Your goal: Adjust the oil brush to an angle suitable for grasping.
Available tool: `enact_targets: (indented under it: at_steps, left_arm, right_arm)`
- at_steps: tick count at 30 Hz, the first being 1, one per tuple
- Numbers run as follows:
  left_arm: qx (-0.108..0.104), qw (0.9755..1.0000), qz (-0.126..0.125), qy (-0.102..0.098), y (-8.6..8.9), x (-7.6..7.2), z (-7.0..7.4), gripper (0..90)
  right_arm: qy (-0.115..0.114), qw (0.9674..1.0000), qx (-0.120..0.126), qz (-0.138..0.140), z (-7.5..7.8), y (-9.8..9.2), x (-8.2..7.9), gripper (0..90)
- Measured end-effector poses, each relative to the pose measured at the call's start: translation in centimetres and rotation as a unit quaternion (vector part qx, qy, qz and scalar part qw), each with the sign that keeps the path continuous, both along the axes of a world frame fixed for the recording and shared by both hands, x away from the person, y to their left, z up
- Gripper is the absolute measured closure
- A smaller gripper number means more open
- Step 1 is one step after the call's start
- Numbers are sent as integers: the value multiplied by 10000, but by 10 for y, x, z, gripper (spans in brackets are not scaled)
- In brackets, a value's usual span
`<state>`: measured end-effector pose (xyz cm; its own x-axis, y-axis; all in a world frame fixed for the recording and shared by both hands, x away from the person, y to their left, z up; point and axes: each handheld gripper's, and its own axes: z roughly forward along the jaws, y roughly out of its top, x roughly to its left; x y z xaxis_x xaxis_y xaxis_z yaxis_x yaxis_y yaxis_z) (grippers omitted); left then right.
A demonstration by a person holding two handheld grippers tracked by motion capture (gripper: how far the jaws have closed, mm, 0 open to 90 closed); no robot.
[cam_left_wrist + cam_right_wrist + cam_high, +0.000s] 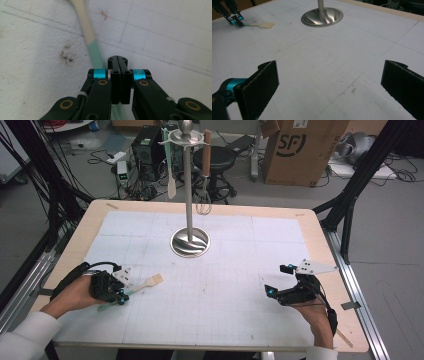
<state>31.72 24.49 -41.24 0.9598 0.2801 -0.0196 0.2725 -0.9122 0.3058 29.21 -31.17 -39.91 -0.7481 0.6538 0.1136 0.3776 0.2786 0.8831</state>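
Observation:
A spatula point(150, 282) with a cream blade and a teal handle lies flat on the white gridded mat at the front left. My left gripper point(121, 299) hovers low over its handle end. In the left gripper view its jaws point(118, 60) are pressed together. The spatula's handle point(96, 52) runs along the mat just left of the tips and passes under the gripper body, not between the pads. My right gripper point(277, 280) rests at the front right with its jaws wide apart point(329, 72) and nothing between them. Far off in the right gripper view are the left gripper point(235, 20) and the spatula point(265, 25).
A steel utensil stand with a round base point(190, 242) point(322, 16) rises at the mat's middle back. A pale spatula point(171, 180) and a wooden-handled whisk point(205, 175) hang from it. The wooden table edge point(320, 240) borders the mat. A cardboard box point(300, 150) sits behind the table.

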Motion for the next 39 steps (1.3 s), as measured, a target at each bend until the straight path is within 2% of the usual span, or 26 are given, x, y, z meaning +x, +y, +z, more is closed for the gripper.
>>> enact_targets:
  at_steps: [7, 10, 17, 24, 30, 33, 36, 38, 39]
  left_arm:
    - [95, 9999, -5, -61, 1, 0, 4, 896]
    - [69, 9999, 11, -104, 2, 1, 9, 896]
    - [-168, 9995, 196, -175, 8, 1, 20, 894]
    - [-286, 9989, 266, -270, 11, 2, 30, 833]
    - [-592, 9967, 314, -461, 15, 0, 40, 635]
    - [-684, 9953, 343, -598, 17, -2, 42, 496]
    - [-683, 9949, 376, -637, 17, -1, 44, 342]
    - [-703, 9952, 327, -590, 16, -1, 44, 170]
    - [-726, 9953, 318, -565, 16, 0, 44, 126]
  right_arm:
    - [9, 10000, 2, -6, 0, 0, 0, 0]
    - [8, 10000, -6, -9, 0, 0, 0, 0]
    - [-3, 10000, 3, -9, 0, 0, 0, 0]
    - [0, 10000, 1, -4, 0, 1, 0, 0]
    - [7, 10000, 7, -6, 1, 1, 0, 0]
    - [7, 10000, 1, -4, 1, 1, 0, 0]
    - [10, 10000, 5, -4, 1, 1, 0, 0]
    - [0, 10000, 6, 3, 1, 1, 0, 0]
    - [1, 10000, 4, 5, 1, 1, 1, 0]
